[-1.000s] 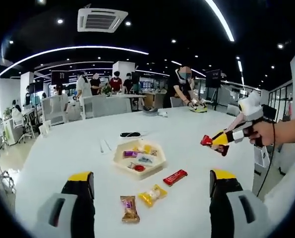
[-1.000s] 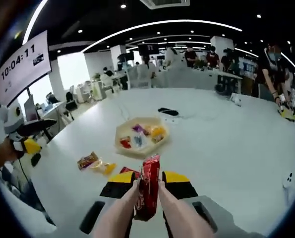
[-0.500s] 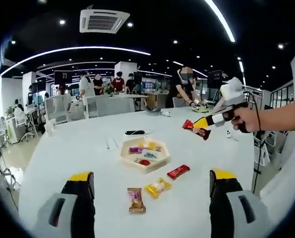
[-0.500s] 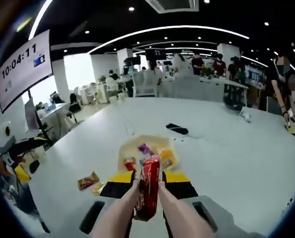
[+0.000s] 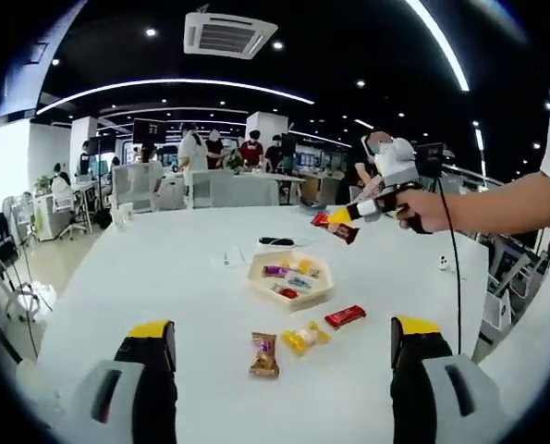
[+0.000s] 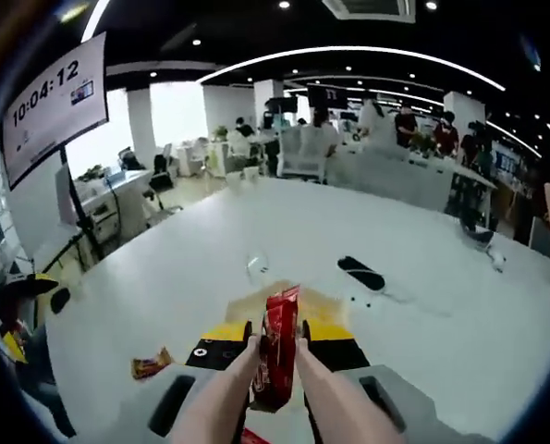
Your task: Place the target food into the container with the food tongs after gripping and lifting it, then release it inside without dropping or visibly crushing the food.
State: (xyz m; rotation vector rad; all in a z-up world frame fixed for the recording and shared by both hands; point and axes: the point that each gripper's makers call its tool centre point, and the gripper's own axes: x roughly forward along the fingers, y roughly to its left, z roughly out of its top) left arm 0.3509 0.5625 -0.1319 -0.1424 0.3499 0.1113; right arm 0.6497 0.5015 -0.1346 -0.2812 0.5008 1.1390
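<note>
My right gripper (image 6: 276,333) is shut on beige food tongs (image 6: 226,393), and the tongs pinch a red snack packet (image 6: 276,356) upright. Behind the packet lies the cream hexagonal tray (image 6: 317,302), mostly hidden by it. In the left gripper view the right gripper (image 5: 348,215) holds the red packet (image 5: 336,228) in the air, above and beyond the tray (image 5: 323,289), which holds several wrapped snacks. My left gripper (image 5: 282,328) hovers open over the white table, with nothing between its jaws.
On the table in front of the tray lie a red bar (image 5: 345,316), a yellow snack (image 5: 304,337) and a brown snack (image 5: 264,355). A black object (image 6: 360,272) rests beyond the tray. Another wrapped snack (image 6: 152,363) lies on the left. People stand at desks far behind.
The right gripper has carried the red packet forward, from beside the tray to just over it. Both cameras have shifted; the left gripper stays open.
</note>
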